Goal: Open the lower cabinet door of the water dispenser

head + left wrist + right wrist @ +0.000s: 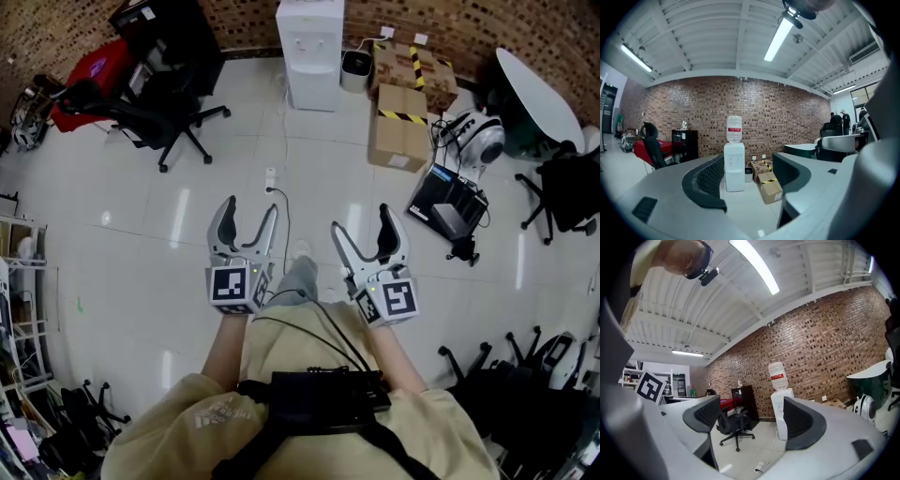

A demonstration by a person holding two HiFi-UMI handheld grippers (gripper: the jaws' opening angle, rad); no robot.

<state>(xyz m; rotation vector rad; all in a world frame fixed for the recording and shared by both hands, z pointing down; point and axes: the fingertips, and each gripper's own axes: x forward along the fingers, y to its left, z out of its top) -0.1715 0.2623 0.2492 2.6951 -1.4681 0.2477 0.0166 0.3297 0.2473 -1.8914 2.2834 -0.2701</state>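
Here, office chair (164,112): black, on the white tiled floor at far left, well apart from both grippers.
Left gripper (249,208): held low over the floor, jaws spread wide with nothing between them; its own view frames the distant dispenser in the gap.
Water dispenser (310,52): white, upright against the brick wall, bottle on top, lower cabinet door looking flush with the body; well apart from both grippers.
Right gripper (360,218): level with the left, jaws likewise apart and empty.
Cardboard boxes (401,127): stacked just right of the dispenser, striped with yellow-black tape.
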